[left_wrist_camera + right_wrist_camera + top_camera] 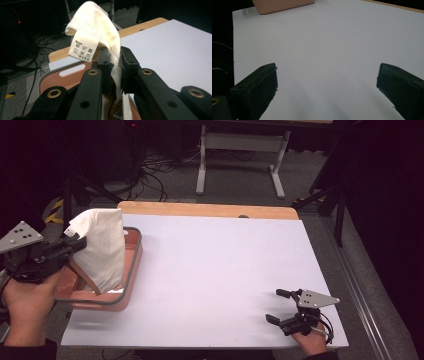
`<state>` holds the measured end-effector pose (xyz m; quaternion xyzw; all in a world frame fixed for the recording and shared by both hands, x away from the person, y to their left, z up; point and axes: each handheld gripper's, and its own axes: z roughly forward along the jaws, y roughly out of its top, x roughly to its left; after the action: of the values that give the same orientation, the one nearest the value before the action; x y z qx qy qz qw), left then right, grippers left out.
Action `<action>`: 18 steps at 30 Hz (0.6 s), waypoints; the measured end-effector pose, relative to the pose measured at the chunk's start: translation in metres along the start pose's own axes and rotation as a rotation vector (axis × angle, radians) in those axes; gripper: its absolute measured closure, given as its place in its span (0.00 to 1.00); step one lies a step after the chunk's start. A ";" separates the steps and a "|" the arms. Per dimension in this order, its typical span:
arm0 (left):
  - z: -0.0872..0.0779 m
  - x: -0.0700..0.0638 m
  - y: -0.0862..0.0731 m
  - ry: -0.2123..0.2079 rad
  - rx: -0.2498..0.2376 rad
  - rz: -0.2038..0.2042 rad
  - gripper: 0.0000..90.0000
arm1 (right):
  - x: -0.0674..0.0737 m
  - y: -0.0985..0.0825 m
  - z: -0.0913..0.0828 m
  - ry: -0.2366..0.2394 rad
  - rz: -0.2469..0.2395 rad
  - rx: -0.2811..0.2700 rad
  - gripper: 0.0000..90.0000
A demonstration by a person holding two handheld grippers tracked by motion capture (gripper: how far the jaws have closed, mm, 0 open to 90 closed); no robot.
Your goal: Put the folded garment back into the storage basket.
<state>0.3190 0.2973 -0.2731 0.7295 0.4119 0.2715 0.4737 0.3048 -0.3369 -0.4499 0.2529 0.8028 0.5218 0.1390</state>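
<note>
A small white care label (84, 49) is sewn to the hem of the cream cloth (96, 21) — it carries two rows of printed laundry symbols, among them a crossed-out square, a crossed-out triangle and an iron sign. Lines of tiny print run along its top and bottom edges — too small to read. No other writing is legible.

Room's pretty dim, background basically black, but the white tabletop (215, 270) is lit evenly from above. Soft shadows sit under the pink tray (131, 285). High view's a bit soft and low-res. In the left gripper view the cloth's care label (83, 48) is sharp; the right gripper view's close black jaws are blurry.
</note>
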 end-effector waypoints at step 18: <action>0.024 0.013 -0.021 -0.030 0.067 -0.051 0.90 | 0.002 0.001 0.000 0.003 -0.005 -0.003 0.04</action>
<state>0.3375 0.3012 -0.3019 0.7383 0.4320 0.2346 0.4619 0.3035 -0.3354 -0.4488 0.2497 0.8029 0.5229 0.1395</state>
